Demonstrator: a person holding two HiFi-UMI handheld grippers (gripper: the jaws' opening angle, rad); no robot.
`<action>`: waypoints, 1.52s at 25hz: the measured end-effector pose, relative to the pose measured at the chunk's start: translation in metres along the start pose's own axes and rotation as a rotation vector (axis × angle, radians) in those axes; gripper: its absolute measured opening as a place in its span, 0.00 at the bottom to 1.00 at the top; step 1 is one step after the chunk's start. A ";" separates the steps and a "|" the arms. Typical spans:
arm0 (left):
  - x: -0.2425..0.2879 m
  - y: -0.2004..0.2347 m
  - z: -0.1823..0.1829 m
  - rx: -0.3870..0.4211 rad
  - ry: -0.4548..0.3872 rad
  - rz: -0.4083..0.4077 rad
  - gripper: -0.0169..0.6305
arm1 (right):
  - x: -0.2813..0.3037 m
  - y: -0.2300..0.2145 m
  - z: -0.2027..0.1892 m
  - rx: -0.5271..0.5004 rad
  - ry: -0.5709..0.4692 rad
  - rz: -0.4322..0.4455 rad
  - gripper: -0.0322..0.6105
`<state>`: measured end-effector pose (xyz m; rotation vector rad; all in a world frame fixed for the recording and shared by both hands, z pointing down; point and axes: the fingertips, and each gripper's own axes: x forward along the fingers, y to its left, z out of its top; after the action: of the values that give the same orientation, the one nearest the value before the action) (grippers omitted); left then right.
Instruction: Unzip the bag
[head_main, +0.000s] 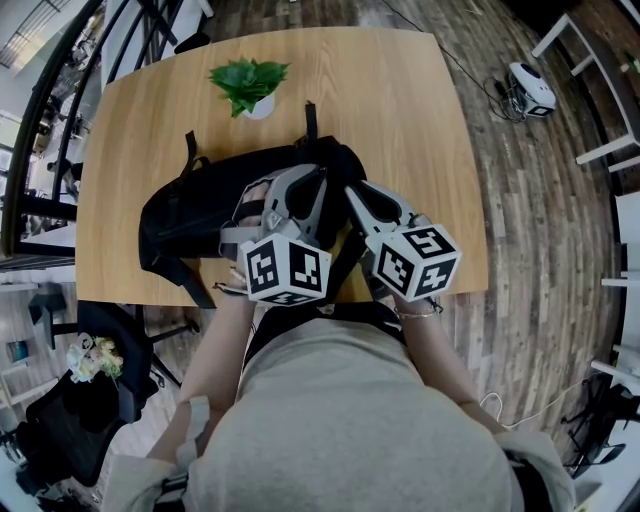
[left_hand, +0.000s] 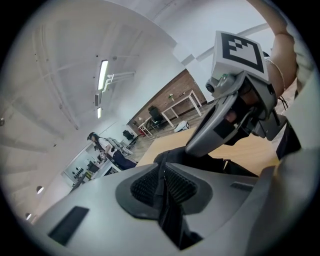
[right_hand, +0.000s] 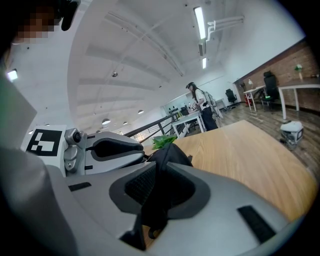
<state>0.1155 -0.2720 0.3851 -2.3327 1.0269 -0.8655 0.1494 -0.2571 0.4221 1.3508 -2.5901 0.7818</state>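
A black backpack (head_main: 195, 205) lies flat on the wooden table (head_main: 400, 120), near its front edge. Both grippers are at its right end, side by side. In the left gripper view, my left gripper (left_hand: 164, 172) is shut on a black zipper strip (left_hand: 169, 212) of the bag, whose teeth show between the pads. My right gripper (right_hand: 159, 172) is shut on a fold of the bag's black fabric (right_hand: 154, 212). From the head view, the left gripper (head_main: 265, 192) and right gripper (head_main: 352, 192) point away from me over the bag. The zipper pull is hidden.
A small green plant (head_main: 248, 82) in a white pot stands at the table's back, beyond the bag. A black chair (head_main: 70, 420) is on the floor at lower left. A white device (head_main: 530, 88) sits on the floor at the right.
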 end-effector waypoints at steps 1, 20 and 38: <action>0.001 -0.001 -0.002 -0.009 0.006 -0.009 0.11 | 0.000 0.000 0.000 0.001 0.000 0.001 0.16; -0.020 0.005 -0.024 -0.468 0.014 -0.049 0.06 | -0.005 -0.001 0.000 -0.039 0.005 -0.023 0.15; -0.061 0.011 -0.057 -0.494 0.020 -0.083 0.06 | -0.013 -0.003 0.004 -0.031 -0.025 -0.171 0.15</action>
<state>0.0380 -0.2408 0.3963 -2.7931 1.2759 -0.7261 0.1603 -0.2512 0.4159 1.5565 -2.4526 0.6987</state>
